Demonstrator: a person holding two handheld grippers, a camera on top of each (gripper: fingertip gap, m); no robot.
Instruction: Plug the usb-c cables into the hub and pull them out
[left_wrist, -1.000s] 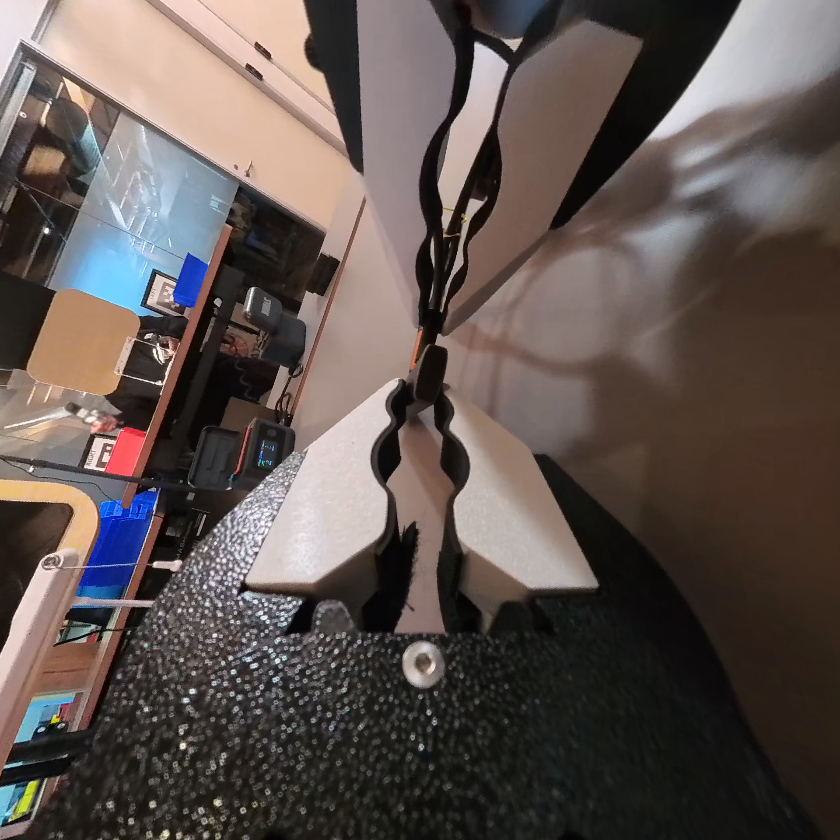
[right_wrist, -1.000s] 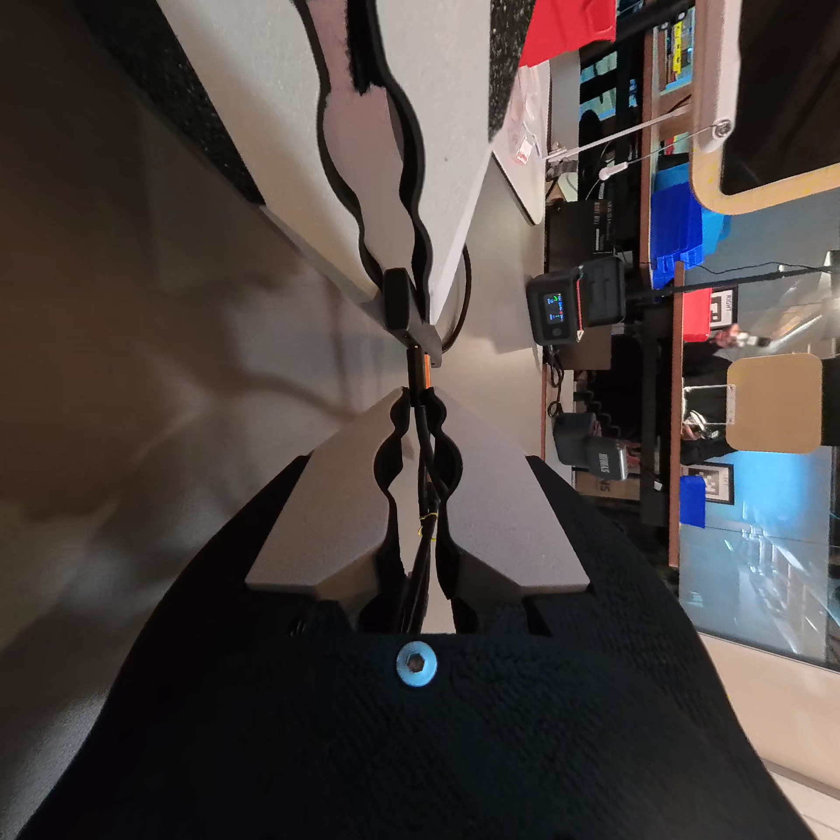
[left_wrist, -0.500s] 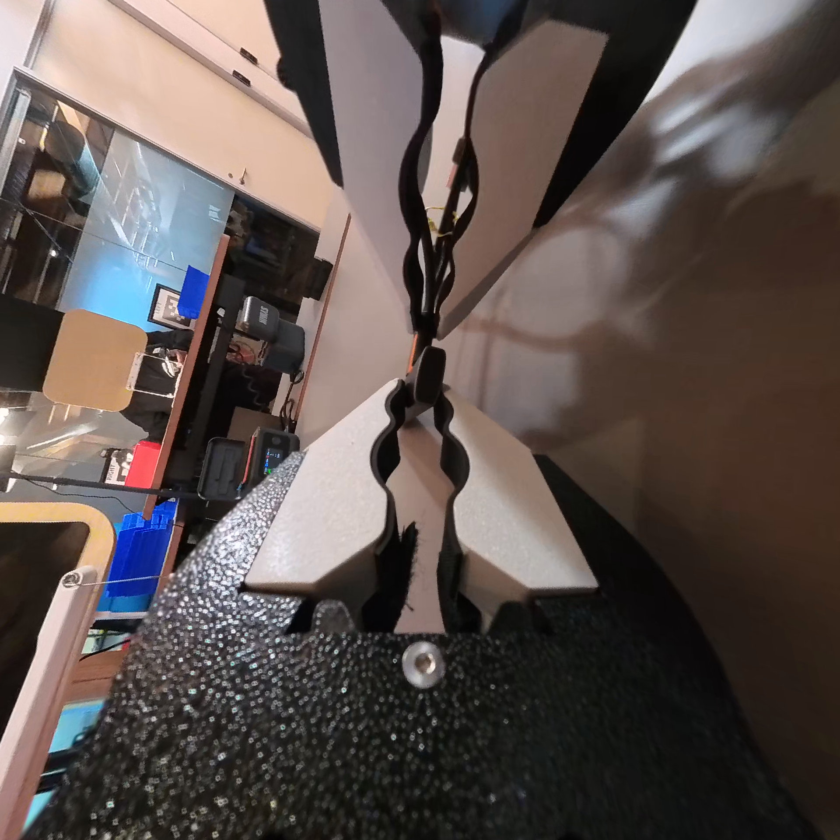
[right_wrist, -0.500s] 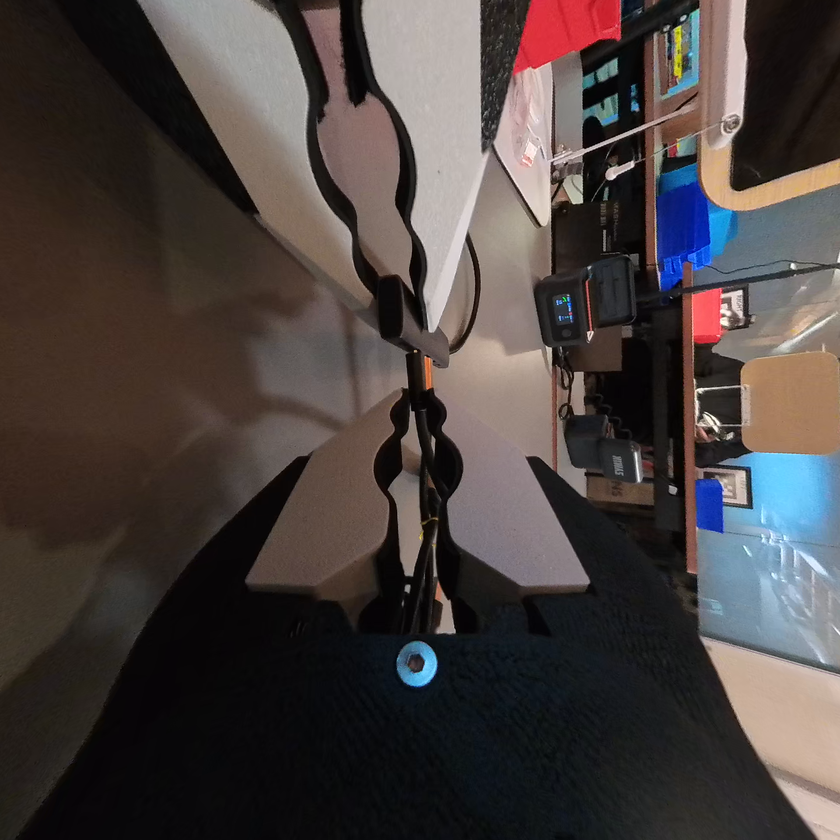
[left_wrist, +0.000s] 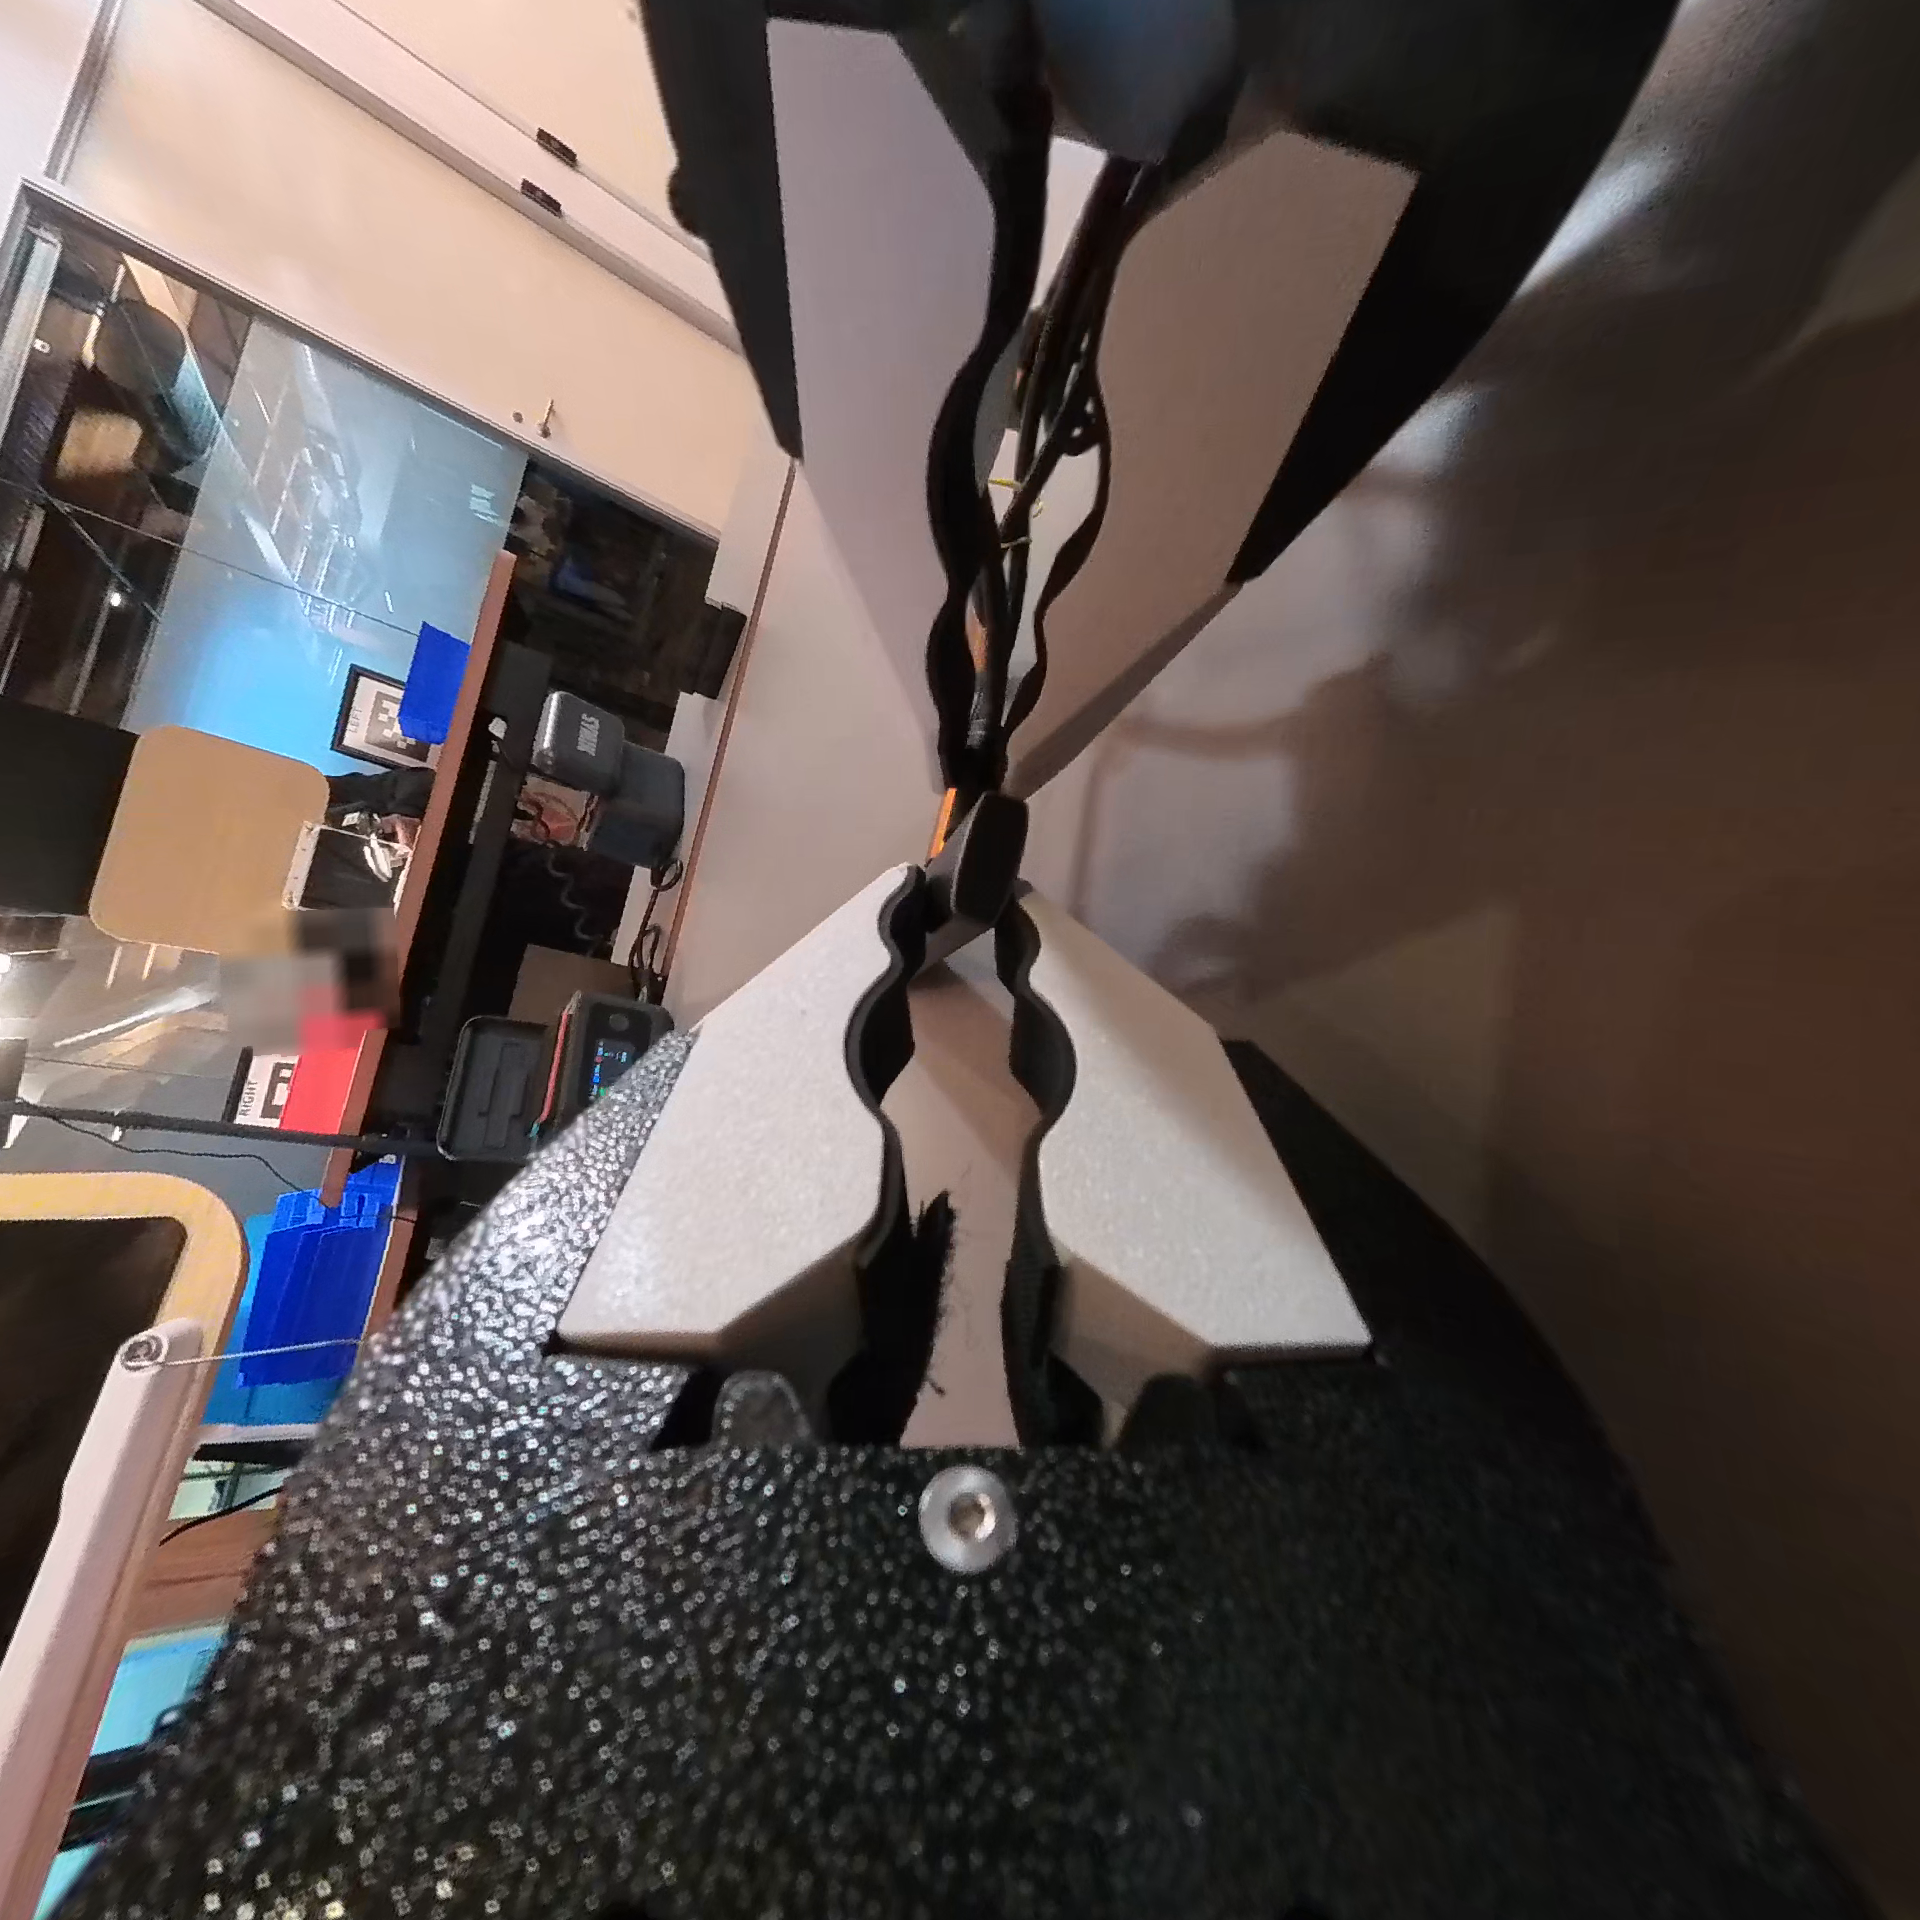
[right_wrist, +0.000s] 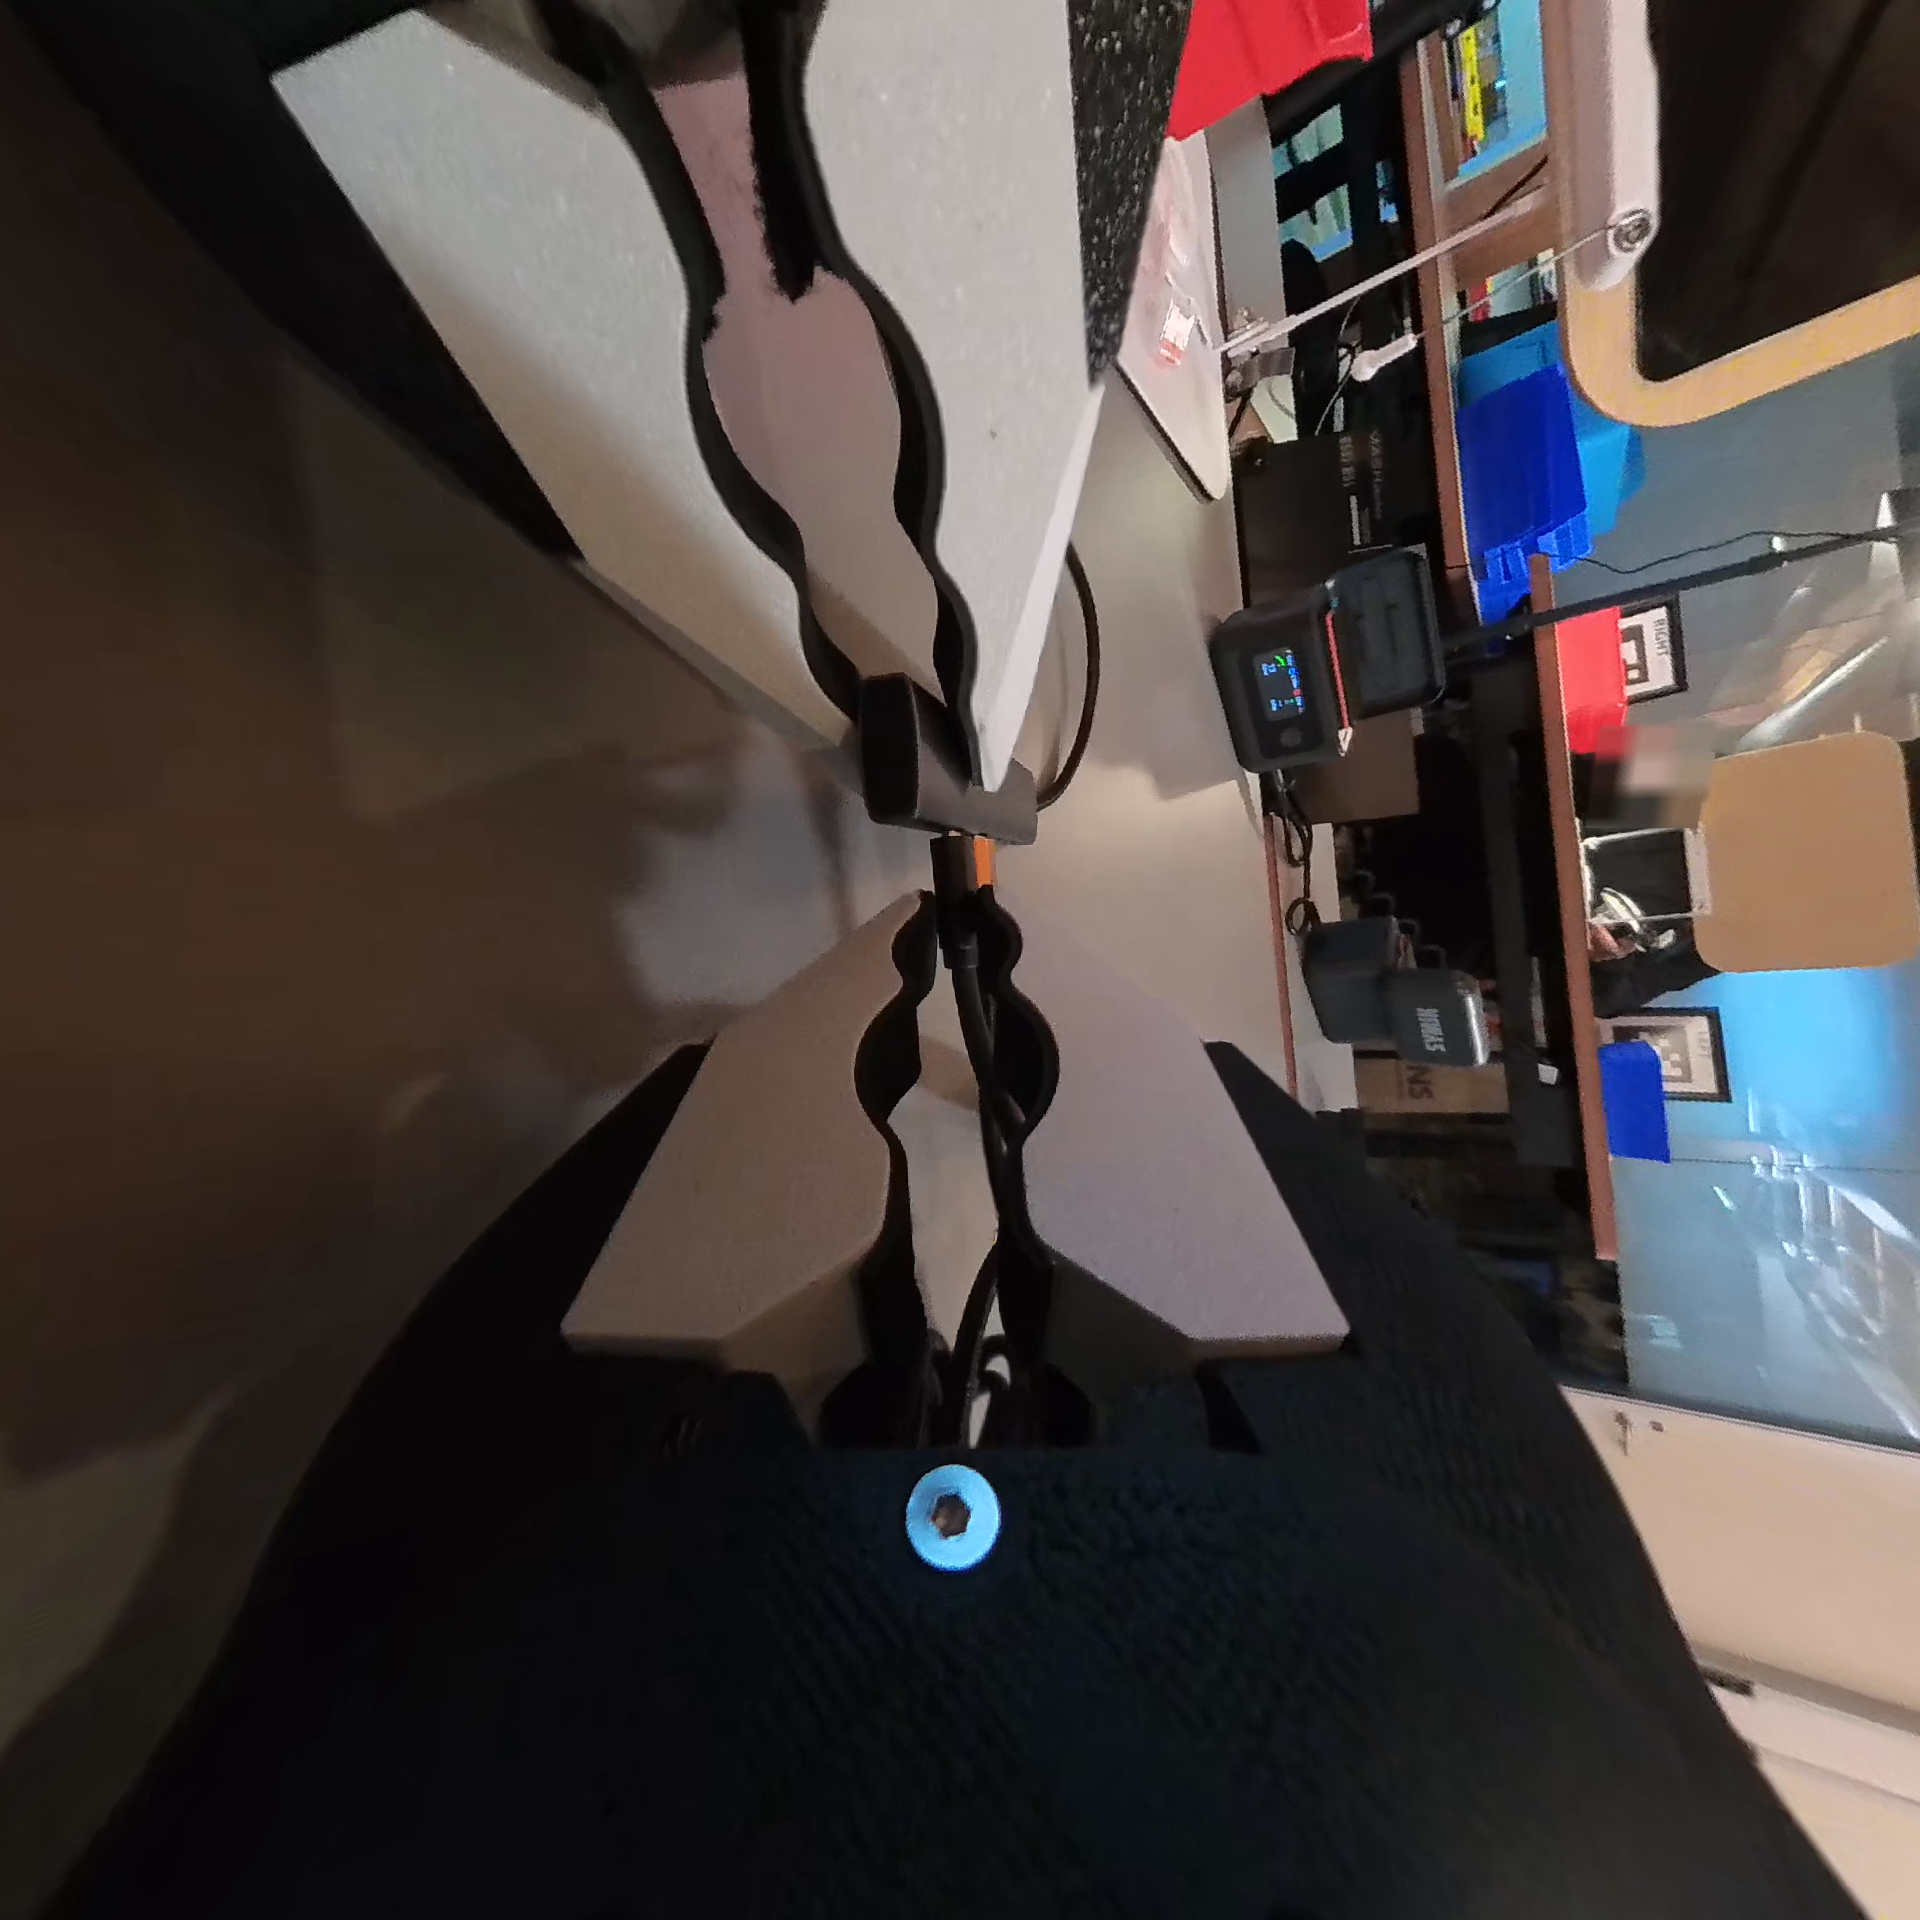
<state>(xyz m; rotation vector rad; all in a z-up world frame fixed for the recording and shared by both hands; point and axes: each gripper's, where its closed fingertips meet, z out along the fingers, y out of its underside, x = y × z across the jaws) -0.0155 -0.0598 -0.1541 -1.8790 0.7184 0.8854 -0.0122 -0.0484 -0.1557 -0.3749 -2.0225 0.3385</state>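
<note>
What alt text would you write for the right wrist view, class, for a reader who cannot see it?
The right gripper is shut on a black usb-c cable, whose orange-marked plug meets the grey hub pinched by the left gripper opposite. Behind lie a pale table and cluttered shelves.

Dim, warm indoor light; soft shadows on the table (left_wrist: 1558, 727), edges perhaps motion-blurred, wide-angle warped.

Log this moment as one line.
left gripper: shut on hub | right gripper: shut on usb-c cable | plug meets hub, seating unclear | both held above table
</note>
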